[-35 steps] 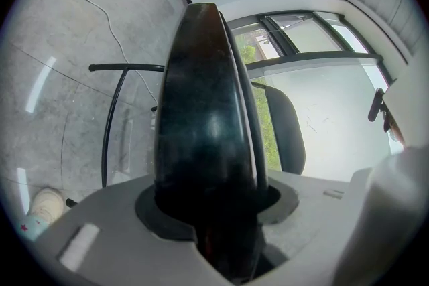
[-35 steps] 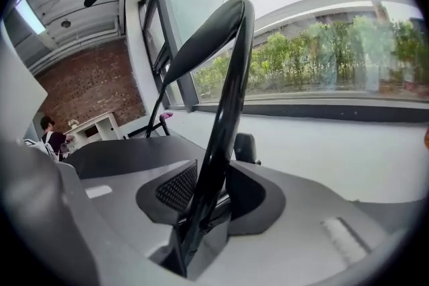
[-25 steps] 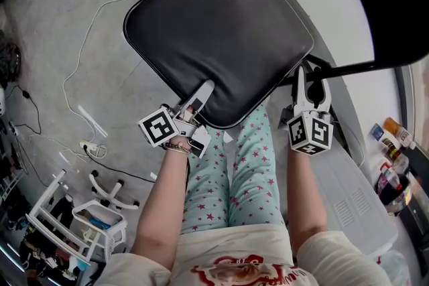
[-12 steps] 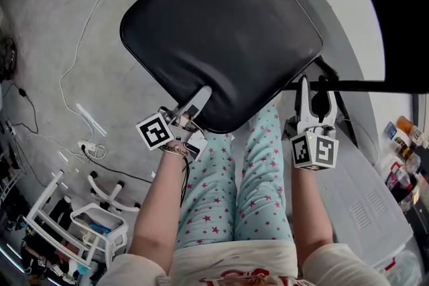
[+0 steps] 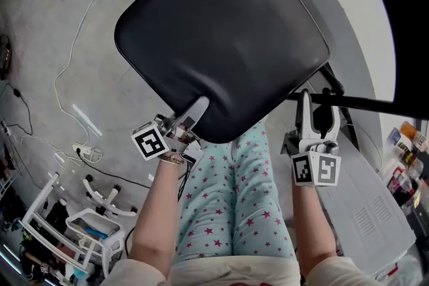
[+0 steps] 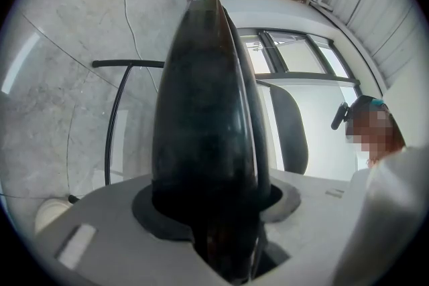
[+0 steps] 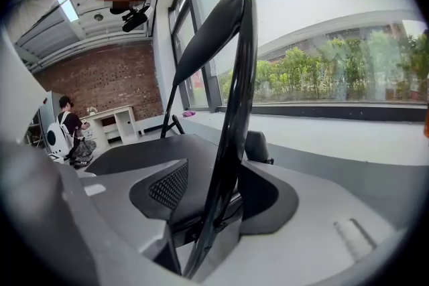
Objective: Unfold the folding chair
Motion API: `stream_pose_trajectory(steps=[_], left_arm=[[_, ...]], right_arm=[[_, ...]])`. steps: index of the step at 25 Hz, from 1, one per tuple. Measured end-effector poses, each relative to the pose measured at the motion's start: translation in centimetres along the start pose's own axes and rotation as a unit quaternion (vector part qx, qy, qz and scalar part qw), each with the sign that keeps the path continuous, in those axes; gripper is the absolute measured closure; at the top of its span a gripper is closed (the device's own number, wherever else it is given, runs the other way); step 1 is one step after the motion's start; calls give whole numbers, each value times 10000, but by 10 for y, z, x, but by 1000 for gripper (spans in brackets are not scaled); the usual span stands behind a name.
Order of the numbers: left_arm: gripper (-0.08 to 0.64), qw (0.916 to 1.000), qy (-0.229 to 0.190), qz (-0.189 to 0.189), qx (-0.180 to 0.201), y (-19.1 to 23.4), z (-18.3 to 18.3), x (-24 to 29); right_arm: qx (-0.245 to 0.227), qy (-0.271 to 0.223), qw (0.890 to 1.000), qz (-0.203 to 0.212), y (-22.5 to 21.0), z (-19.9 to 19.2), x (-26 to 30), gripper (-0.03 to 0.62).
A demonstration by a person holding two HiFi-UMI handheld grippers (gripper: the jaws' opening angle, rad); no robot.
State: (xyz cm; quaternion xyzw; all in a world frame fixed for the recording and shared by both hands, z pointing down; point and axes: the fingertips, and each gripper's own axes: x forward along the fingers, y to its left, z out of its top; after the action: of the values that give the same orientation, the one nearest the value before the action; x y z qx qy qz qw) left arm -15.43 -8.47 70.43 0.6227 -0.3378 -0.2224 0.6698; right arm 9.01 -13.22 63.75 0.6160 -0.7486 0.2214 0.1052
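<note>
Fingers [image 5: 192, 112] of the left gripper [image 5: 198, 105] clamp the near edge of the folding chair's seat [image 5: 221, 43], held tilted over the floor [image 5: 60, 23], while those of the right gripper [image 5: 315, 105] have just been opening and stand slack around its frame tube [image 5: 365, 103].

Probably a lab or studio space: bare concrete floor [image 5: 53, 10], loose cables [image 5: 86, 152], brick wall [image 7: 100, 87], big windows [image 7: 301, 30].
</note>
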Motion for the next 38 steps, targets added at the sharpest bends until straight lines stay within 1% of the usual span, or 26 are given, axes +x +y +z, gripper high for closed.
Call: stream_pose_trajectory(steps=[2,8,10,12,15,18,21,23,25,28,30,33,35,38], left_arm=[[317,10000,3,-64,37,0,0,2],[319,9992,-64,-189,343,0,4,3],[319,9984,-36,-279,497,-1,6,5],[322,9977,-6,-398,551,-2,6,5],[324,9970,4,-504,580,-3,7,6],[324,9967,0,-519,630,2,10,4],[324,9967,32,-536,608,9,14,3],[322,9970,44,-521,569,16,17,1],[322,9971,70,-541,532,21,19,0],[325,9965,99,-635,538,21,20,-1],[327,9957,62,-705,597,20,23,-1],[325,9949,49,-814,591,20,24,0],[323,9950,63,-819,568,20,24,-1],[285,9955,67,-727,603,22,24,-2]], right_arm=[[24,4,10000,42,-1,0,-1,348],[171,-41,9998,135,0,1,-2,344],[197,-60,9997,147,-1,2,-2,344],[242,-79,9996,148,-1,2,-3,342],[241,-103,9995,171,1,3,-4,330],[184,-87,9994,264,3,1,-5,315],[269,-71,9990,350,5,0,-8,298],[332,-71,9987,379,5,-2,-10,310],[221,-28,9988,426,6,-6,-13,332],[17,-16,9987,503,7,-8,-13,319],[32,-45,9988,482,7,-7,-12,348],[77,-56,9990,432,8,-8,-11,345],[123,-70,9991,403,9,-7,-11,344],[158,-84,9991,390,10,-7,-11,339]])
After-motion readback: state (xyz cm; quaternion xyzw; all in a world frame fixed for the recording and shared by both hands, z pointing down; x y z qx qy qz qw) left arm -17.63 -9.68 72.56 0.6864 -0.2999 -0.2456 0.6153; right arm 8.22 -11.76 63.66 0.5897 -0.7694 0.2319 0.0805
